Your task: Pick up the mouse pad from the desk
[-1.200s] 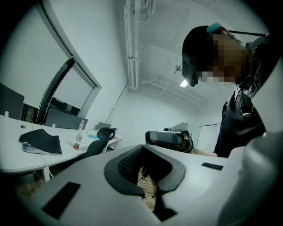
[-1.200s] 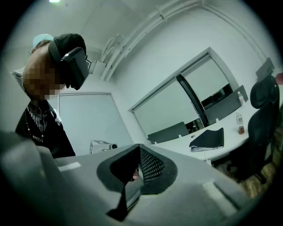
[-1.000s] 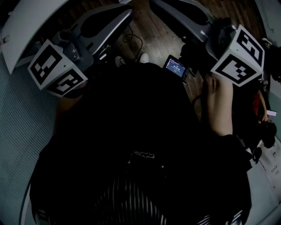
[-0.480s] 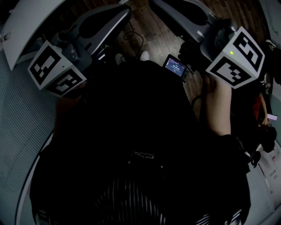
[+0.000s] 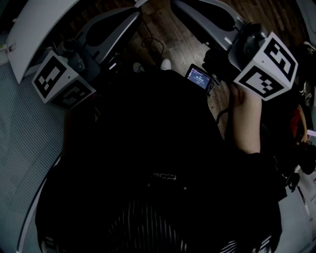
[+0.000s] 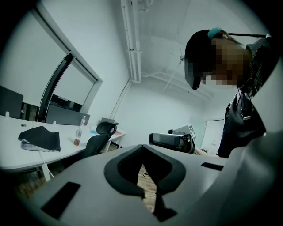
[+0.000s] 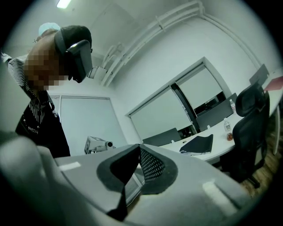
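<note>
The mouse pad is a dark, soft sheet that lies on a white desk, far left in the left gripper view. The right gripper view shows the mouse pad on the desk at mid right. My left gripper is shut with nothing in it and is well away from the pad. My right gripper is shut and empty too. In the head view the left gripper and the right gripper are held out over the wooden floor, in front of the person's dark torso.
A small bottle stands on the desk near the pad, with a black office chair beside it. That chair fills the right of the right gripper view. A small lit screen hangs at the person's front. A desk corner shows at upper left.
Both grippers have sunk slightly. Their jaws stay shut and nothing has been taken hold of.
</note>
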A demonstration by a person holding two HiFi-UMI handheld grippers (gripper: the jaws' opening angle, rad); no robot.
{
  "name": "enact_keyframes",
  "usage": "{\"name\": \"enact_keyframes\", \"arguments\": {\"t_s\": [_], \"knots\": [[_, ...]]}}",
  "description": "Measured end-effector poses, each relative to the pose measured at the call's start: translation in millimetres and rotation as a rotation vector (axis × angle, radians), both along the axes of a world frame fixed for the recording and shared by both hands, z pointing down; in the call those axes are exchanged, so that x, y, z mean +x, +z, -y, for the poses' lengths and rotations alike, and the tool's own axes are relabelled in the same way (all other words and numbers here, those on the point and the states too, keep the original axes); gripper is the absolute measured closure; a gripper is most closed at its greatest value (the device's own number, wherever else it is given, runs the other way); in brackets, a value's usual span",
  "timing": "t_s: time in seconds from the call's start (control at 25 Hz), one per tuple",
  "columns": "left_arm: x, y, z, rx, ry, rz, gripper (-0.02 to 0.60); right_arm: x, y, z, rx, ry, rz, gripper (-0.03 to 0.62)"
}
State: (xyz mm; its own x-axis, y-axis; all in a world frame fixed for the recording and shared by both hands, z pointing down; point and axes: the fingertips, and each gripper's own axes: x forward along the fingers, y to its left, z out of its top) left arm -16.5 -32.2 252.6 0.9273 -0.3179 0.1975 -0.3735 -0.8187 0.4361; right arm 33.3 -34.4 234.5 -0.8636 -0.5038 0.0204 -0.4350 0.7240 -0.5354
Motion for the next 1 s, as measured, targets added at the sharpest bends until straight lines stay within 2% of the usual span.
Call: {"name": "enact_keyframes", "arguments": {"t_s": [0.24,0.44,0.64,0.76,1.0], "knots": [[-8.0,-19.7,4.1,0.022,0.015,0.012,0.574,8.3,-14.6,-1.3,0.003,0.050,0.011,0.589],[-6.4,-0.2,12.5,-0.009,0.055,-0.030,0.574,8.0,0.9,4.7,-0.022,0.078,-0.028,0.589],[5.1,-12.0,19.2,0.017,0.122,-0.084,0.574,3.7,-9.9,6.5,-0.012,0.096,-0.085,0.589],[10.0,-5.2,21.3,0.007,0.157,-0.089,0.574,3.3,-14.6,8.2,0.004,0.118,-0.126,0.589],[17.2,-8.2,25.0,0.054,0.189,-0.114,0.574,-0.4,-28.3,8.7,0.060,0.132,-0.152,0.589]]}}
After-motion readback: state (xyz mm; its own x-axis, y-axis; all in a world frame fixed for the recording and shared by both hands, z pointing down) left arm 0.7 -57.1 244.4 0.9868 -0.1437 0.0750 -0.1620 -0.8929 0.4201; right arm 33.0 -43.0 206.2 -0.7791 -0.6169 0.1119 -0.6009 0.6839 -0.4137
